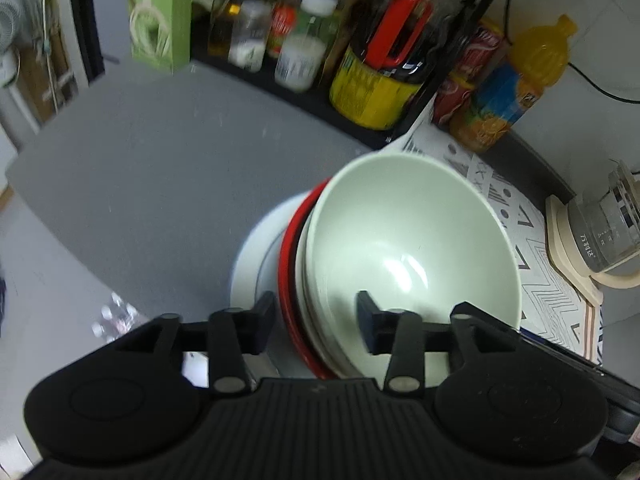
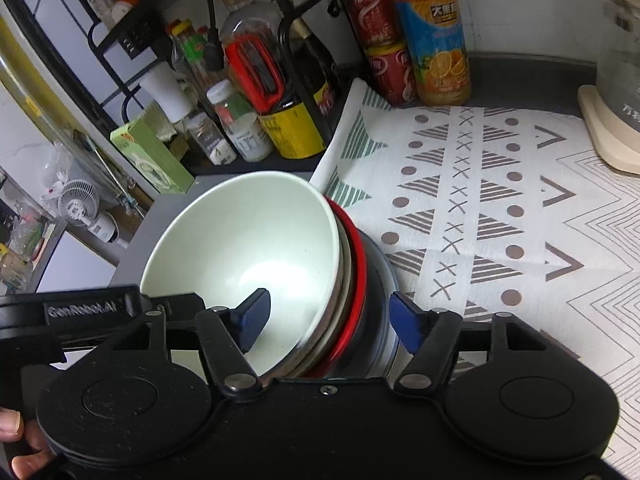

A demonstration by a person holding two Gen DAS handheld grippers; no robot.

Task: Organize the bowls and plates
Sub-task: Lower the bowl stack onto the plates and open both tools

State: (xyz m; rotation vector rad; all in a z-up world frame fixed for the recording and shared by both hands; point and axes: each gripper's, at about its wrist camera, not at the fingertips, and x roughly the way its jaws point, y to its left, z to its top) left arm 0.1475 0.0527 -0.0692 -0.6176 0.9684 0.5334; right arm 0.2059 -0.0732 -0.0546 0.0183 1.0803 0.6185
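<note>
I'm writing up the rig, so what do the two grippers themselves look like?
The left gripper and right gripper are both matte black plastic, with two round discs, linkage bars on silver pivot pins, and dark blue finger pads. The left body is ribbed. White "GenRobot.AI" lettering shows in the right view. No cables or sleeves visible.

Pale green bowl point(image 1: 416, 248) atop red plate point(image 1: 289, 264), left hand-held gripper point(image 1: 316, 322) straddling their near rims.
</note>
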